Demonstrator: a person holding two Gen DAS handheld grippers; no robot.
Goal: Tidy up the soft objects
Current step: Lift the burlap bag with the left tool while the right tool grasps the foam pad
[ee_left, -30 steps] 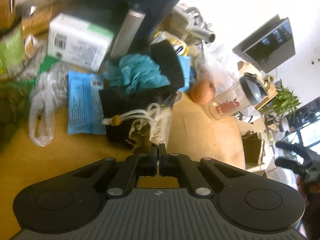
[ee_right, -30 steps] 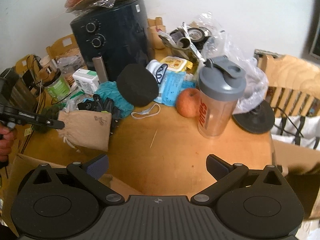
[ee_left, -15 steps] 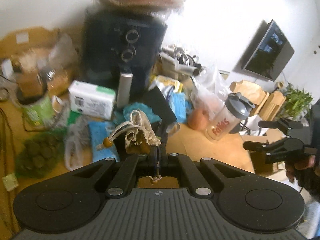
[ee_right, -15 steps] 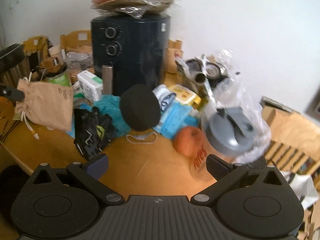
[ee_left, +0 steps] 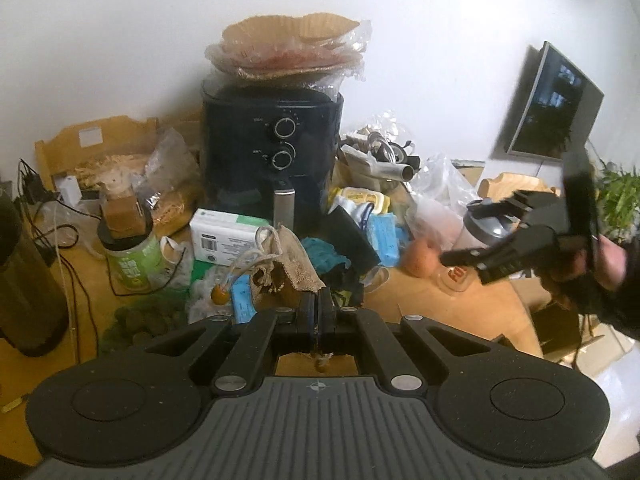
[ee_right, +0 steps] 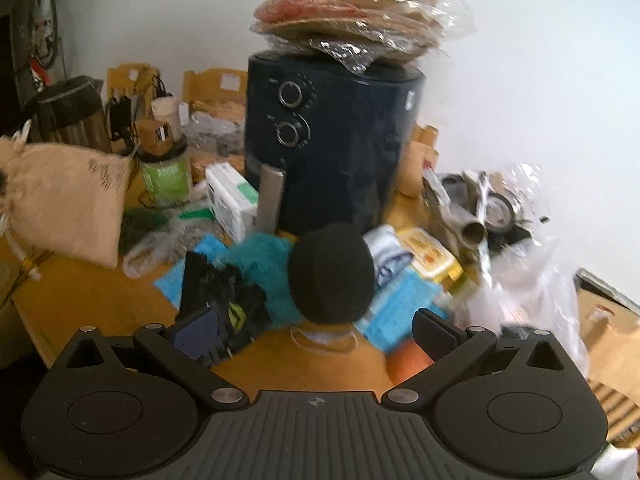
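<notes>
Left wrist view: the left gripper [ee_left: 319,312] has its fingers pressed together on a corner of the burlap drawstring pouch [ee_left: 286,272], which is lifted clear above the desk [ee_left: 432,312], its cord and a wooden bead [ee_left: 218,295] dangling to the left. Behind the pouch lie a white box [ee_left: 226,238], a teal fluffy cloth [ee_left: 326,254] and a black sponge pad [ee_left: 352,236], all in front of the dark air fryer [ee_left: 272,152]. A green-labelled jar [ee_left: 130,262] stands at left, an apple [ee_left: 420,260] at right. The right gripper [ee_left: 464,254] shows at the right edge, held in a hand [ee_left: 612,264].

Right wrist view: the right gripper [ee_right: 316,330] has its fingers spread wide, holding nothing, above the desk [ee_right: 100,304]. Between them, further off, sits the black sponge pad [ee_right: 330,274], round-faced from here, touching the teal fluffy cloth [ee_right: 262,264] on its left. A black glove-like item [ee_right: 224,296] lies just beside the cloth. The burlap drawstring pouch [ee_right: 66,200] hangs in the air at far left, blurred. The air fryer [ee_right: 332,144] stands behind, with wrapped paper liners [ee_right: 356,20] stacked on top.
</notes>
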